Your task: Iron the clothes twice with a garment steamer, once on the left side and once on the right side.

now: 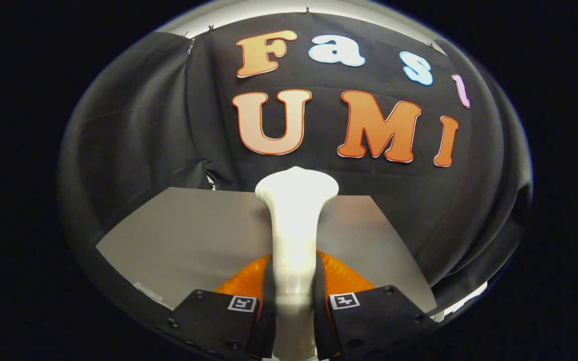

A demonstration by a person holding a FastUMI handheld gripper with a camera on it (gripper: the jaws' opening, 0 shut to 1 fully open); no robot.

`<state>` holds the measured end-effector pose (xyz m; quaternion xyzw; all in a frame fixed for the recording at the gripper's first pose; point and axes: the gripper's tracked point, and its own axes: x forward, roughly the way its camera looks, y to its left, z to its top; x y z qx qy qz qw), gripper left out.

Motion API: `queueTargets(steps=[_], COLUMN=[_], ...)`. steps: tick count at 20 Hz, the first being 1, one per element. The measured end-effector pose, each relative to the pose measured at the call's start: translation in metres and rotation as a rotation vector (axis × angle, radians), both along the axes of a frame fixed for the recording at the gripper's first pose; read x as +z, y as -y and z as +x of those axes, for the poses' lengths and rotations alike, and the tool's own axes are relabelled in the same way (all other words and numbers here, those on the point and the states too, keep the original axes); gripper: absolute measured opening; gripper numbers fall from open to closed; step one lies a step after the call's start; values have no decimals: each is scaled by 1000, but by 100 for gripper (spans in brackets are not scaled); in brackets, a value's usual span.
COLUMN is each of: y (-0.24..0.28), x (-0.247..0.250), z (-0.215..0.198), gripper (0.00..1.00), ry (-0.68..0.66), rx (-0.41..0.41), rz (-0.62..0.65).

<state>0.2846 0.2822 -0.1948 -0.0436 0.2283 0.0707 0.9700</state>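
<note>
A white garment steamer (296, 200) stands between my fingers, its narrow handle running forward and widening into a broad flared head just beyond the fingertips. My gripper (294, 273) is shut on the handle, with one finger pressing on each side. The steamer's head is raised over the far edge of a grey tabletop (193, 235) and points towards the booth's black cloth wall (133, 140).
The grey tabletop spreads left and right of the steamer and ends a short way ahead. The black cloth wall hangs close behind it and wraps round both sides, with loose folds at the right (489, 220).
</note>
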Motion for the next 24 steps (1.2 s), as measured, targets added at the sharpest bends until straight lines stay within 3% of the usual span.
queueTargets(steps=[6, 13, 18, 24], y=[29, 77, 137, 216], x=[58, 158, 212, 235], z=[-38, -121, -172, -214], gripper=[39, 38, 38, 38], ry=[87, 258, 358, 402], rx=[26, 81, 53, -45], rz=[44, 80, 89, 96])
